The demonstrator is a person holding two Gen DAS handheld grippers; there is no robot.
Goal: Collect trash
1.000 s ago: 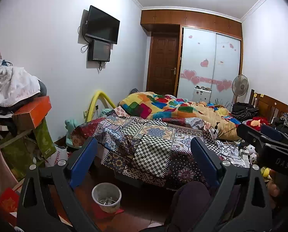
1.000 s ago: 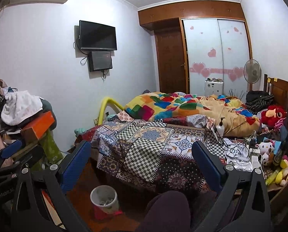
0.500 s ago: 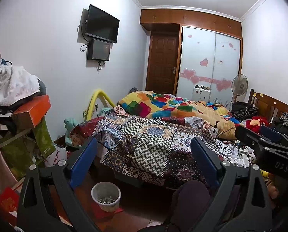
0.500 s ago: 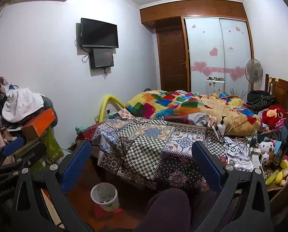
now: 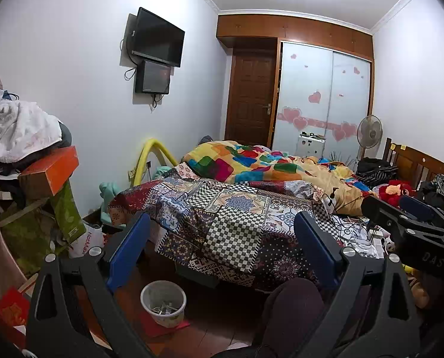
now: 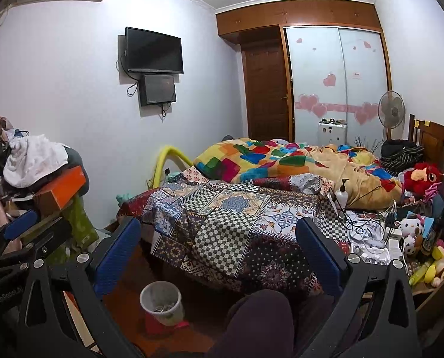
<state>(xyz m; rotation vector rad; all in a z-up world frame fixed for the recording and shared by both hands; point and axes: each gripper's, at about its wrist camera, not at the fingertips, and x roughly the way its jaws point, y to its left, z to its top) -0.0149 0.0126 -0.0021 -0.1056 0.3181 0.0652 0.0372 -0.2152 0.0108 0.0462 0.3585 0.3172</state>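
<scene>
A small white trash bin (image 5: 163, 302) with scraps inside stands on the wooden floor at the foot of the bed; it also shows in the right wrist view (image 6: 161, 302). My left gripper (image 5: 222, 244) is open and empty, held high facing the bed. My right gripper (image 6: 219, 247) is open and empty, held beside it. The right gripper shows at the right edge of the left wrist view (image 5: 412, 232). The left gripper shows at the left edge of the right wrist view (image 6: 22, 238). No loose trash is clear to me from here.
A bed with a patterned cover (image 5: 227, 220) and a colourful quilt (image 6: 269, 161) fills the middle. A pile of clothes and boxes (image 5: 28, 155) stands at the left. Cables, a pump bottle (image 6: 341, 194) and toys (image 6: 412, 232) lie at the right. A knee (image 6: 257, 322) is below.
Both views have shifted slightly, the bin sliding a little lower and right in view. Both grippers stay open and empty.
</scene>
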